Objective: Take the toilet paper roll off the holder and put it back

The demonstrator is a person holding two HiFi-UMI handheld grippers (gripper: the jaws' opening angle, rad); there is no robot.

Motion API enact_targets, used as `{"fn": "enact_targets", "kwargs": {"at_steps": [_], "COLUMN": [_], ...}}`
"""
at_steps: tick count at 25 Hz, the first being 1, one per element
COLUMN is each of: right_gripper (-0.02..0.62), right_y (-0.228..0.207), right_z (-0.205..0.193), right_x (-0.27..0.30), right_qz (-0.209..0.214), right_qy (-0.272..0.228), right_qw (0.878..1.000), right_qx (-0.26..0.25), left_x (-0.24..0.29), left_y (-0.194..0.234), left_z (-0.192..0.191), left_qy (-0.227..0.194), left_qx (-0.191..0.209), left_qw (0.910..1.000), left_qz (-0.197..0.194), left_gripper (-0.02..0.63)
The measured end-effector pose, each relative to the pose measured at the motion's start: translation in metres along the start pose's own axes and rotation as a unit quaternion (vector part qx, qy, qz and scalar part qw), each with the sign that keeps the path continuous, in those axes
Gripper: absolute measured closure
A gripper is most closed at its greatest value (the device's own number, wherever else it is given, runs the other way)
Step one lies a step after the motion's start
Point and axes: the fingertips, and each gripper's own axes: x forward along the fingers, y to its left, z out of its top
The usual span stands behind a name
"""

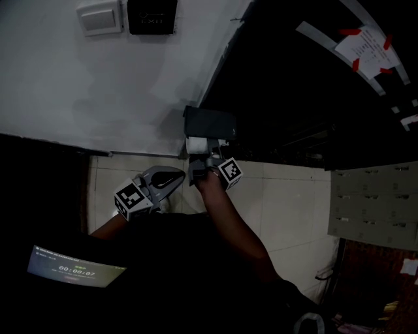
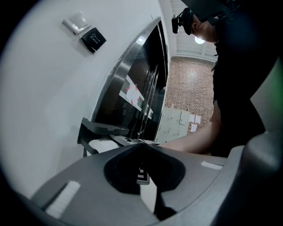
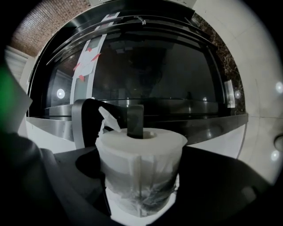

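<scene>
The right gripper [image 1: 204, 166] has its claw pinching the soft white toilet paper roll [image 3: 140, 150] from both sides. The roll sits on the dark bar [image 3: 135, 120] of the black wall holder [image 1: 209, 122], and the bar passes through its core. The left gripper [image 2: 142, 145] hangs lower and well apart from the holder, its claw pressed together with nothing inside.

I think a pull that is not along the bar could jam the core. A too strong squeeze could flatten the soft roll. The torn loose end [image 3: 108, 118] could catch and unwind.

I count one roll, one holder with one bar, two grippers, one white switch plate [image 1: 100, 17] and one black panel [image 1: 151, 15] on the wall
</scene>
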Motion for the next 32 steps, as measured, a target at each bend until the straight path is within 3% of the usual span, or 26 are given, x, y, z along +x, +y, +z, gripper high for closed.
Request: {"fn": "enact_targets", "kwargs": {"at_steps": [8,23,26,29,31,32], "right_gripper": [0.135,0.135,0.135,0.138,0.168,0.194], "right_y": [0.010,0.021,0.026,0.047,0.070,0.080], "right_z": [-0.007,-0.009,-0.006,-0.006,-0.010,-0.012], "right_x": [-0.016,-0.095,-0.101,-0.099,-0.098,-0.099], "right_qz": [0.009,0.022,0.030,0.058,0.081,0.085], "right_qy": [0.017,0.065,0.085,0.113,0.134,0.145], "right_qw": [1.000,0.997,0.991,0.974,0.951,0.933], "right_qx": [-0.003,-0.028,-0.103,-0.189,-0.265,-0.317], "left_x": [0.001,0.011,0.013,0.014,0.014,0.014], "left_y": [0.000,-0.004,-0.004,-0.005,-0.005,-0.005], "left_z": [0.000,0.004,0.006,0.007,0.008,0.009], "left_qy": [0.000,0.001,0.002,0.001,0.001,0.001], "left_qx": [-0.001,0.001,0.002,0.003,0.005,0.004], "left_qw": [1.0000,0.9999,0.9999,0.9999,0.9999,0.9999], "left_qz": [-0.003,-0.011,-0.014,-0.016,-0.016,-0.015], "left_gripper": [0.603,0.603,0.603,0.603,0.603,0.603]}}
